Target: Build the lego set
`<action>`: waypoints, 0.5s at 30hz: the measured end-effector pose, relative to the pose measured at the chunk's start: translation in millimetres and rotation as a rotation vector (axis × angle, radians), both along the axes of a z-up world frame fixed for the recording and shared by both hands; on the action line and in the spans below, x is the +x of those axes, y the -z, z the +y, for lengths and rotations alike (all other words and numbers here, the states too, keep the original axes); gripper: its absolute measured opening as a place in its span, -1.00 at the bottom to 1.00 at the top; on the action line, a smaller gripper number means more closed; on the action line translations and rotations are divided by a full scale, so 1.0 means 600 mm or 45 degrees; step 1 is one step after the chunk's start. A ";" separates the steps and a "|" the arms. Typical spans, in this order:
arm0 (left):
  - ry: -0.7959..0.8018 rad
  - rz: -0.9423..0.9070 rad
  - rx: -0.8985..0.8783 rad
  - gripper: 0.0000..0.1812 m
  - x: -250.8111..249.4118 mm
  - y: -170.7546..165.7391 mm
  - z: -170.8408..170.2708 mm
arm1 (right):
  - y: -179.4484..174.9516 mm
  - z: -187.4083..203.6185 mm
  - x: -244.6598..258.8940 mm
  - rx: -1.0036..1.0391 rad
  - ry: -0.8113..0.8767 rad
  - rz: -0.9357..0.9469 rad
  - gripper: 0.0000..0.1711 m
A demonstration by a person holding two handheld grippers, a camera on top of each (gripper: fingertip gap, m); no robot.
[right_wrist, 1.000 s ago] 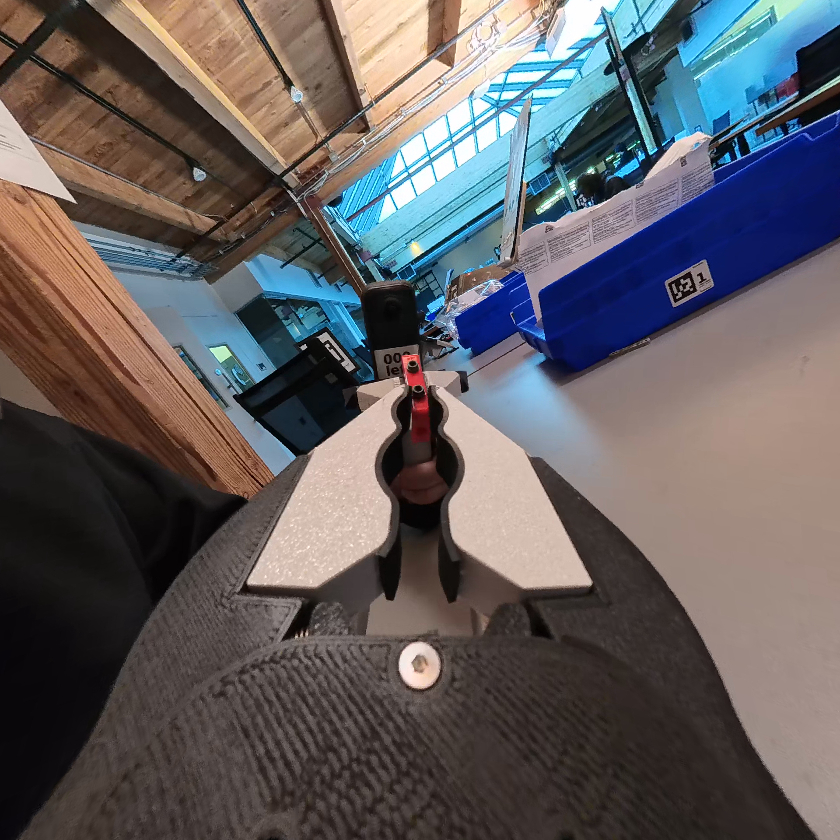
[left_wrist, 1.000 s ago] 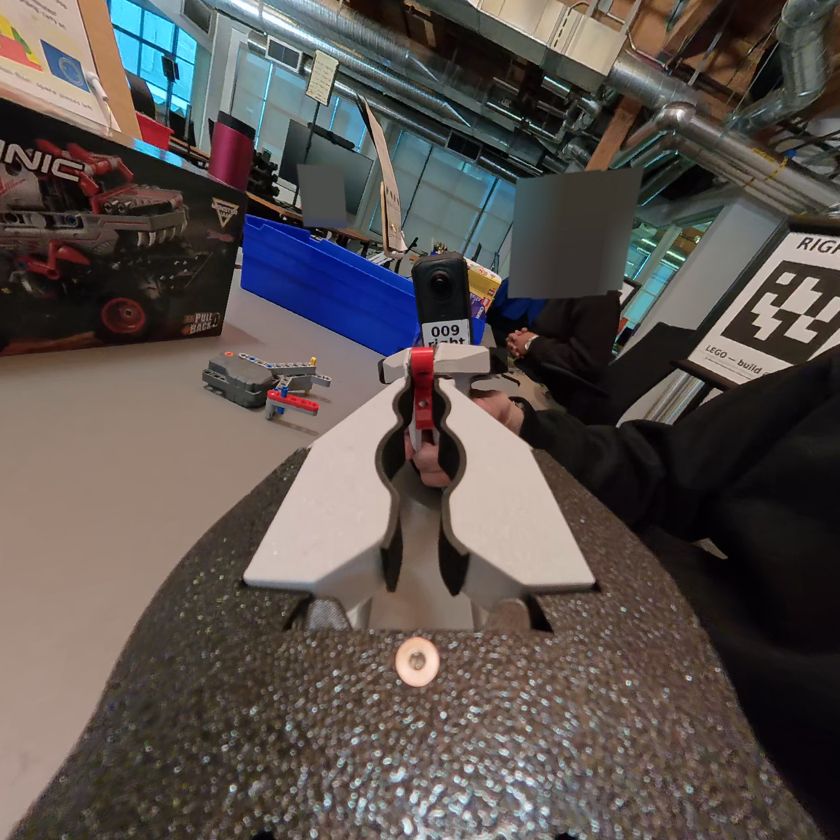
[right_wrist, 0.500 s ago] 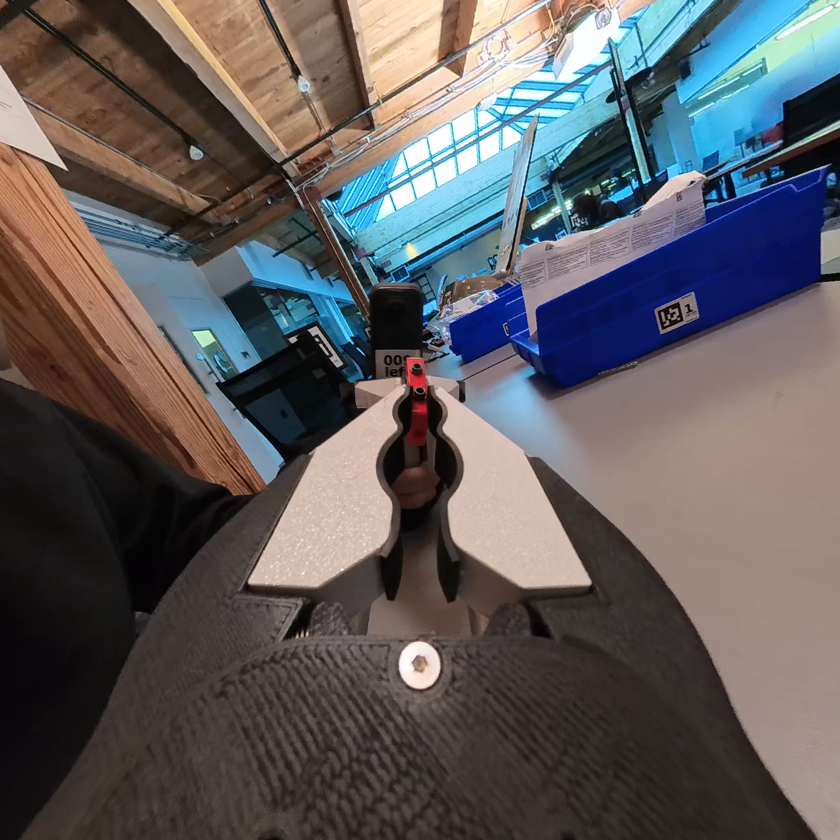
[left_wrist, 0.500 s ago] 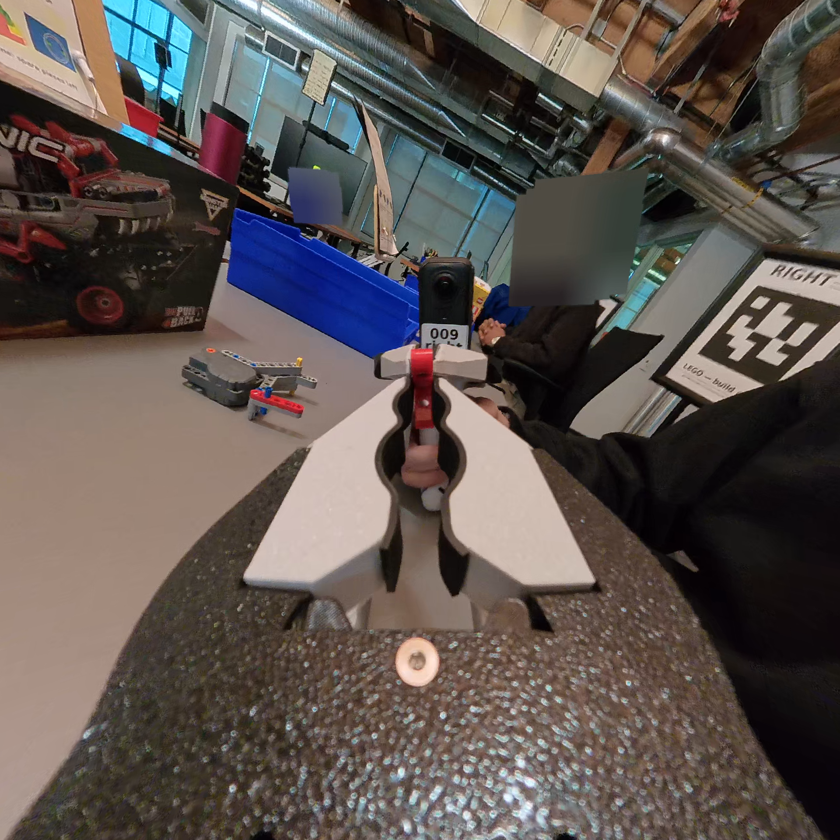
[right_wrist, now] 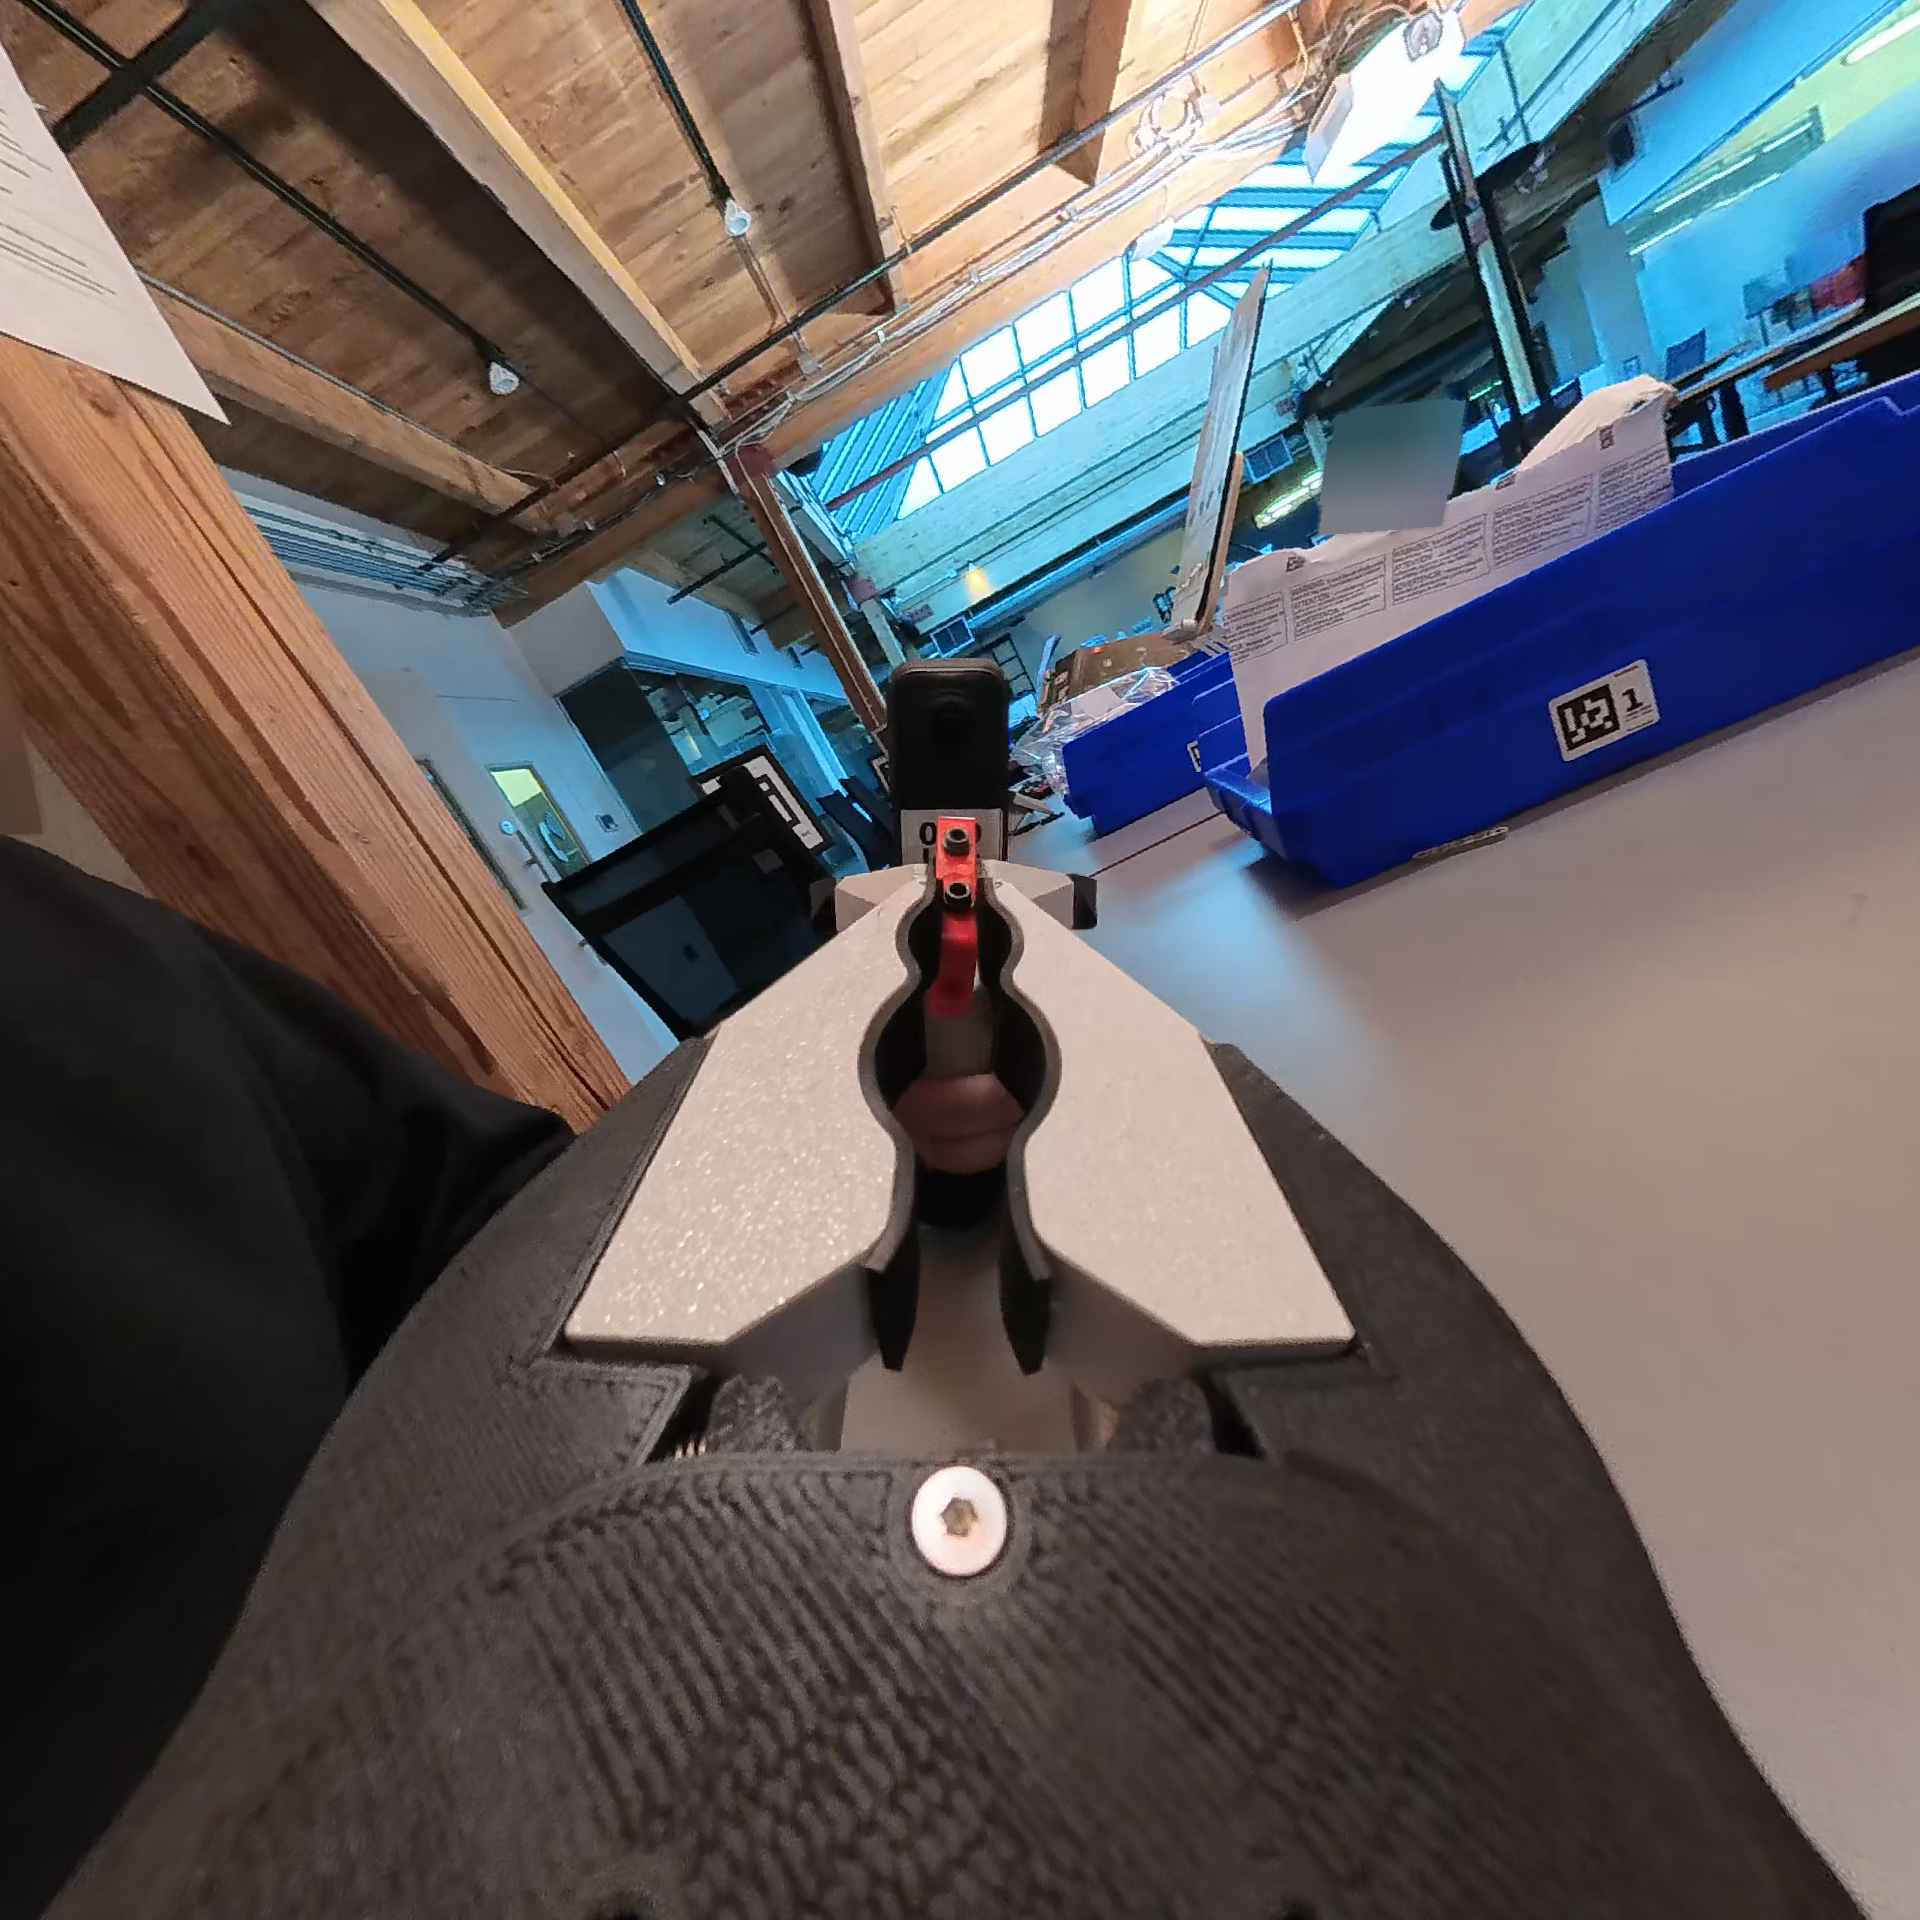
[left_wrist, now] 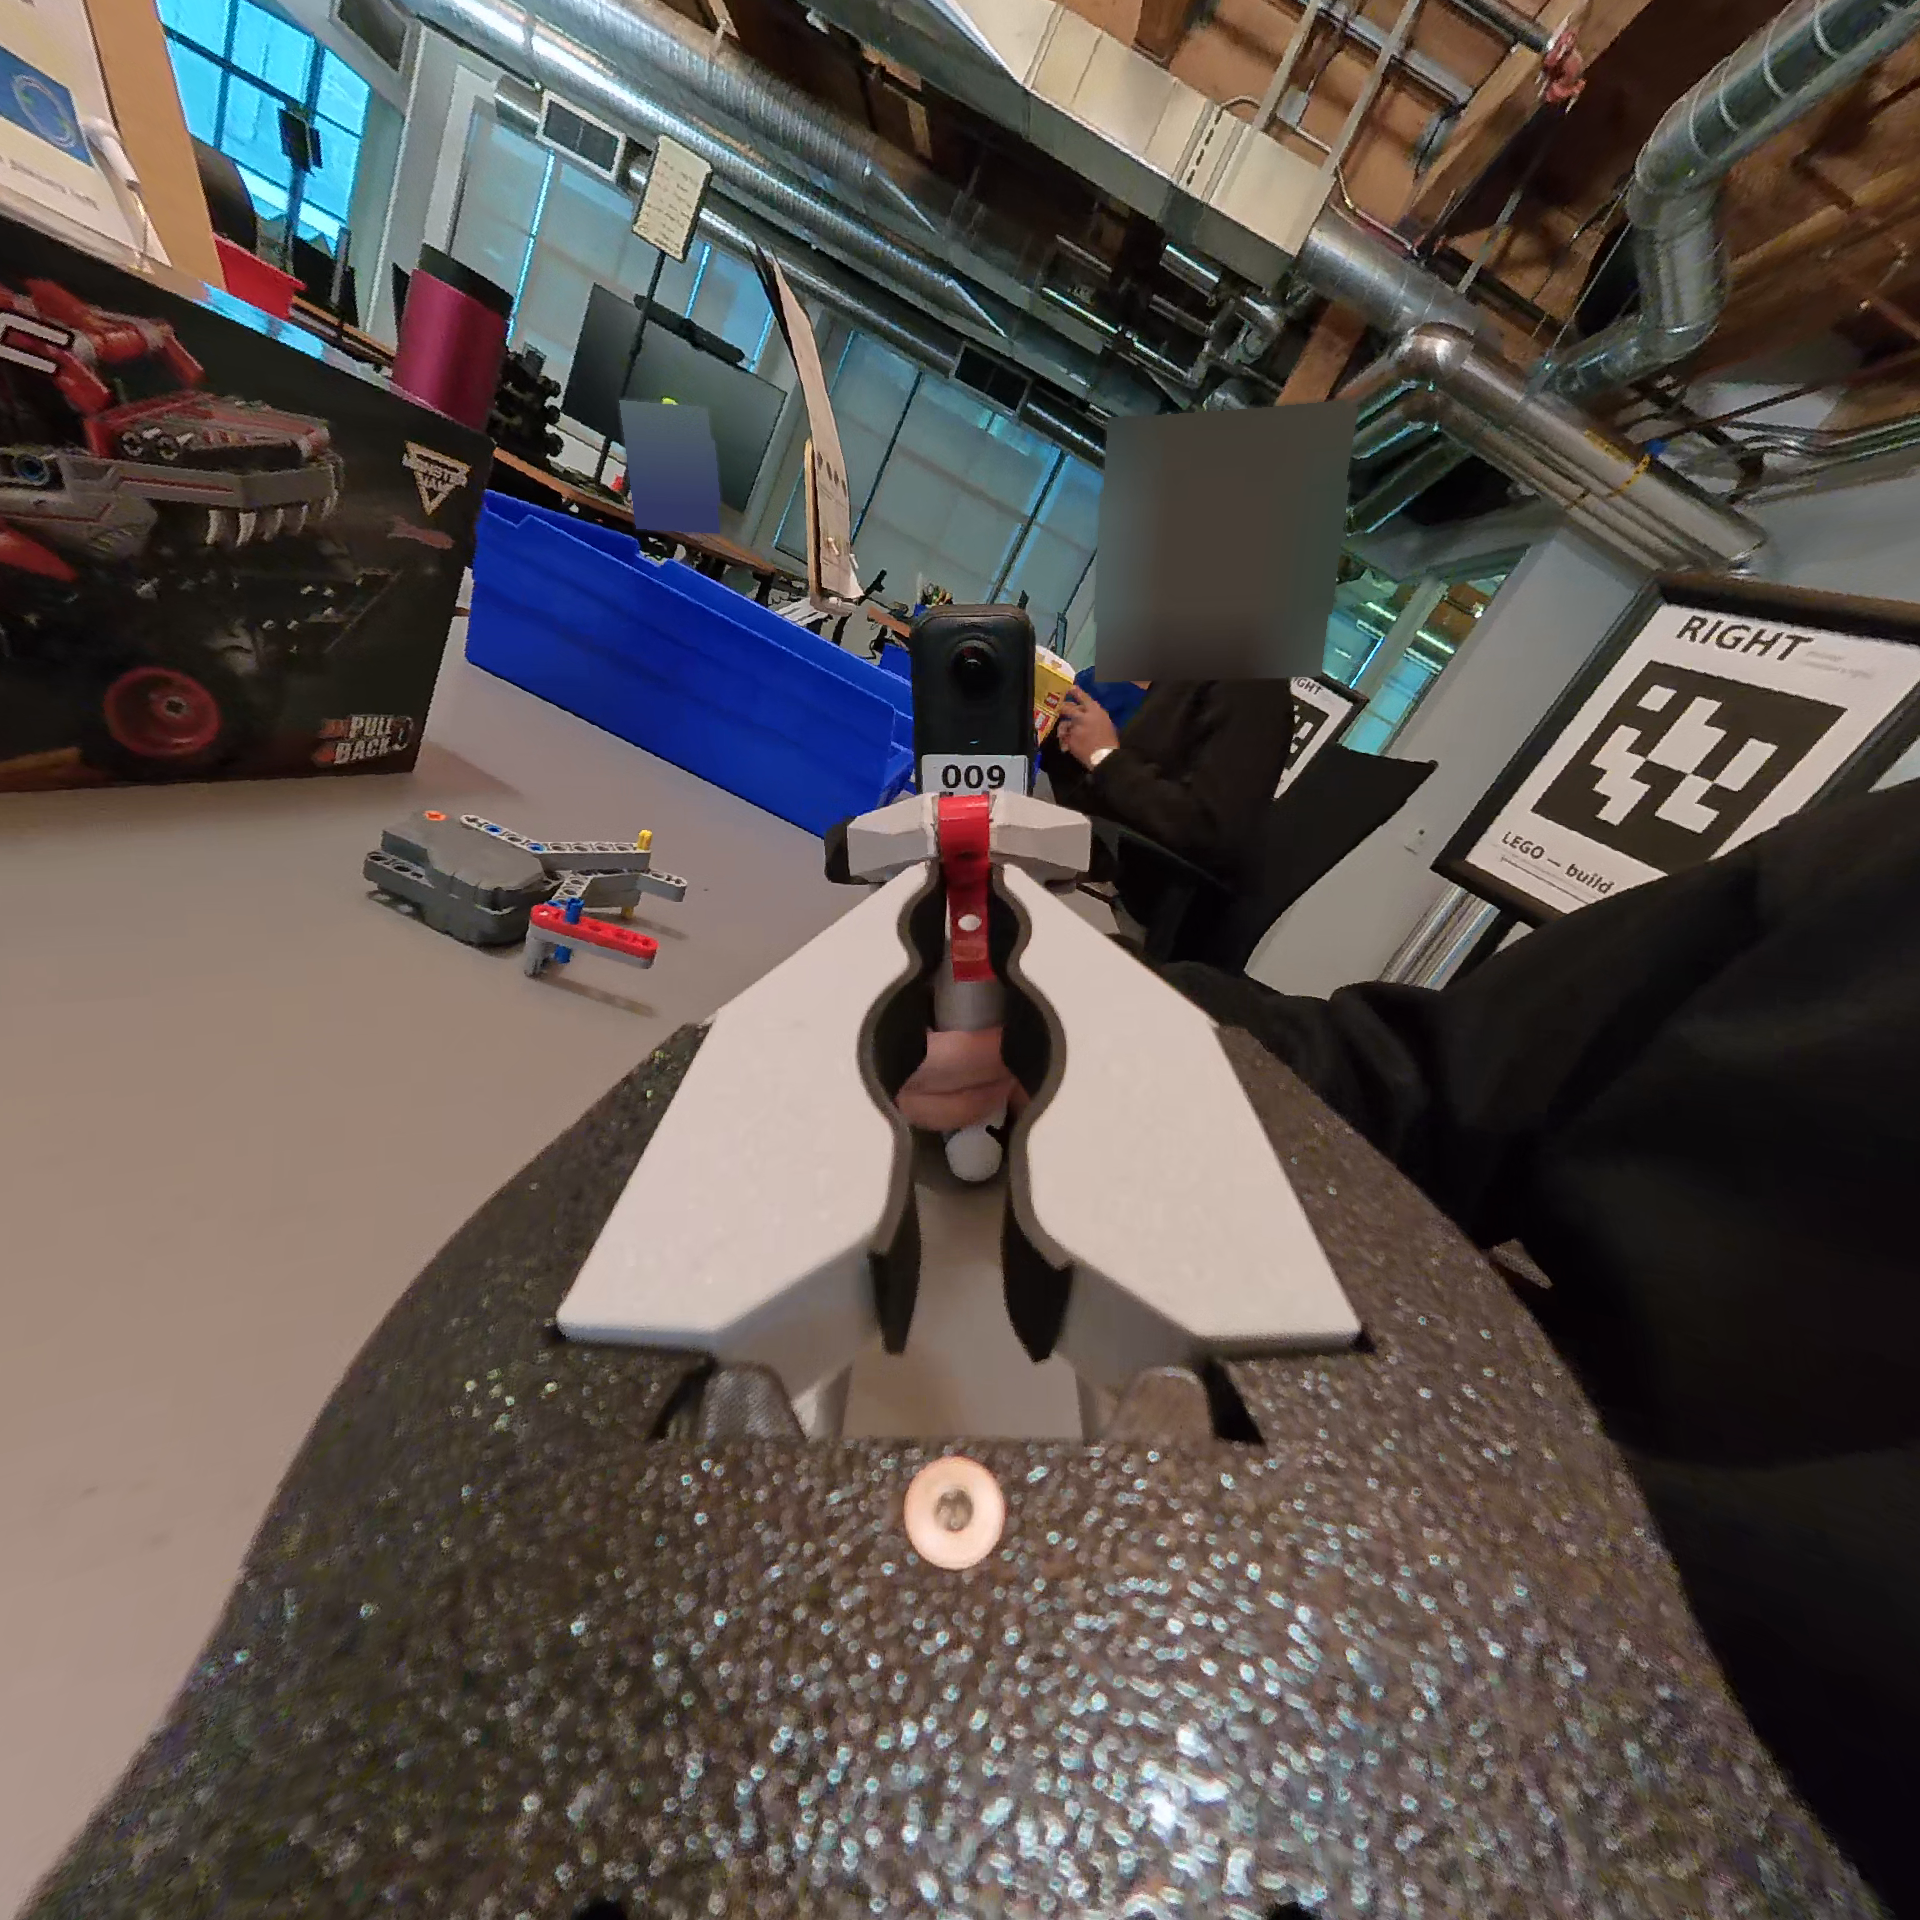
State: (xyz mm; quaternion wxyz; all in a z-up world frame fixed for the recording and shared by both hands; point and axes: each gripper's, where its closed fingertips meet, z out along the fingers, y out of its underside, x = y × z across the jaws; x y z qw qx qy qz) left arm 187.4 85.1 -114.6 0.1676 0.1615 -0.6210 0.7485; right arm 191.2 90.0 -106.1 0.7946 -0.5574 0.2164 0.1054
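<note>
My left gripper (left_wrist: 964,906) and right gripper (right_wrist: 956,909) point at each other, tip to tip, above the grey table (left_wrist: 208,1143). Both are shut on one small red lego beam (left_wrist: 964,883), which also shows in the right wrist view (right_wrist: 952,940), with a grey pin under it. In the left wrist view the right gripper's grey fingers (left_wrist: 894,836) and black camera (left_wrist: 974,675) sit just beyond the beam. A partly built grey lego assembly (left_wrist: 499,878) with a red beam (left_wrist: 594,932) lies on the table to the left.
The lego set's box (left_wrist: 208,582) stands at the far left. Blue bins (left_wrist: 675,644) line the back of the table and also show in the right wrist view (right_wrist: 1558,686). A person sits behind (left_wrist: 1184,790). A wooden post (right_wrist: 208,779) stands at the left. Only a small space, under 4 cm, lies between the two pairs of fingers. Left tips and right tips are each some 20 centimeters from the partly built grey lego assembly (left_wrist: 499,878).
Both grippers stay shut on the red beam and have turned slightly together. The red beam now sticks out a little more above the right gripper's tips.
</note>
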 end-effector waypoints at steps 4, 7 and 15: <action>-0.009 -0.017 0.010 -0.95 0.000 0.002 -0.003 | 0.003 -0.002 -0.001 -0.065 0.042 -0.054 -0.94; -0.016 -0.008 0.005 -0.94 0.001 0.002 -0.006 | 0.001 -0.007 0.002 -0.065 0.086 -0.075 -0.95; -0.013 0.008 0.027 -0.95 0.003 0.006 -0.006 | 0.005 -0.008 0.003 -0.080 0.069 -0.053 -0.96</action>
